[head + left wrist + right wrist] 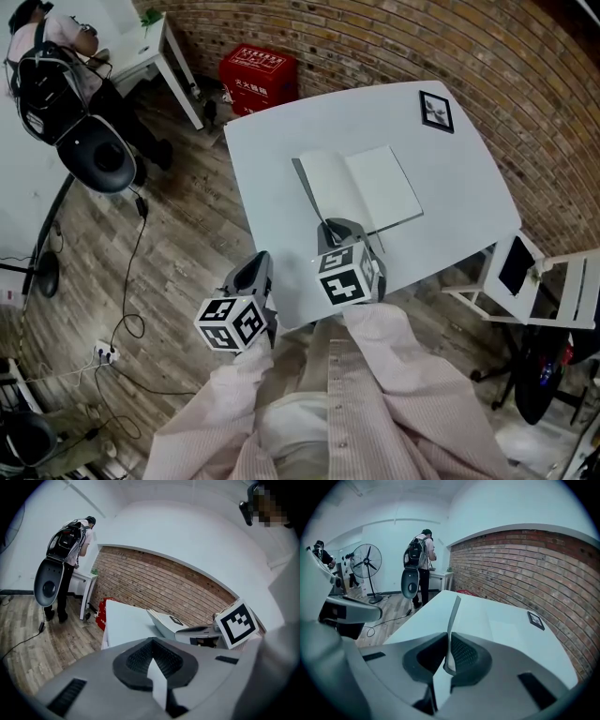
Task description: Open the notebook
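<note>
Bare tabletop [262,178] on both sides of the notebook [375,187]. In the way: its raised cover [308,192] and a small frame [436,111], far corner.

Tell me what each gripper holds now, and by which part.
The right gripper pinches the notebook's cover by its near edge; the cover stands upright. The left gripper holds nothing.

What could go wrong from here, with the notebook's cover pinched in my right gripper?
1. The right gripper grips the cover only near its close edge. The thin cover stands almost upright, so it could bend, crease or slip out of the jaws.
2. The left gripper hangs off the near edge of the table, shut and empty. Nothing holds the notebook down, so swinging the cover over may drag the whole book along.
</note>
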`<state>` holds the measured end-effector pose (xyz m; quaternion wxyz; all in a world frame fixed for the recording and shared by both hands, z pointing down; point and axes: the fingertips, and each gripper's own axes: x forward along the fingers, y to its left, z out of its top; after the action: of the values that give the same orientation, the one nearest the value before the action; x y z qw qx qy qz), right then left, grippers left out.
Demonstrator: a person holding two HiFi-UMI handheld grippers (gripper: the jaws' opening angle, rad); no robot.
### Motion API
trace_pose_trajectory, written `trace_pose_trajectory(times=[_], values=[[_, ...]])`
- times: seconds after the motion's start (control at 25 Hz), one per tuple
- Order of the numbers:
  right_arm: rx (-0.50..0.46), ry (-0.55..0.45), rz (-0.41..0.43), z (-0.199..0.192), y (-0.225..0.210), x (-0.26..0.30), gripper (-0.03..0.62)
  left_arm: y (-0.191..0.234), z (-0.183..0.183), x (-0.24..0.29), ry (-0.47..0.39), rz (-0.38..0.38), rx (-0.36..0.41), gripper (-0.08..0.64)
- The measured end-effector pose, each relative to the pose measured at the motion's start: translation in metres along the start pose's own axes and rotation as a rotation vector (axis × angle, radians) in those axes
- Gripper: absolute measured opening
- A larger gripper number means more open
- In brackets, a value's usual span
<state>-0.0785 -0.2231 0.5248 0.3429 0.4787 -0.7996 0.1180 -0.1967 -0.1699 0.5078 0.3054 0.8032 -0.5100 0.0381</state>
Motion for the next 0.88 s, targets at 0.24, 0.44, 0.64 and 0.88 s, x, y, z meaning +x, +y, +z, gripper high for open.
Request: trace_pose_trajectory(times=[0.24,0.44,0.64,0.88], values=[[-0.009,0.027,0.006,-0.012,0.012,0.016,0.029,0.006,-0.004,0.000,0.013,0.006,-0.002,-0.008],[-0.014,0.048,0.002,-0.022,0.023,0.029,0.032,0.012,-0.006,-0.002,0.021,0.005,0.000,-0.008],[-0.012,0.065,0.000,-0.028,0.029,0.040,0.034,0.016,-0.008,-0.003,0.030,0.005,0.001,-0.008],[0.012,0.073,0.009,-0.035,0.034,0.047,0.034,0.020,-0.011,-0.007,0.034,0.016,0.000,-0.008]])
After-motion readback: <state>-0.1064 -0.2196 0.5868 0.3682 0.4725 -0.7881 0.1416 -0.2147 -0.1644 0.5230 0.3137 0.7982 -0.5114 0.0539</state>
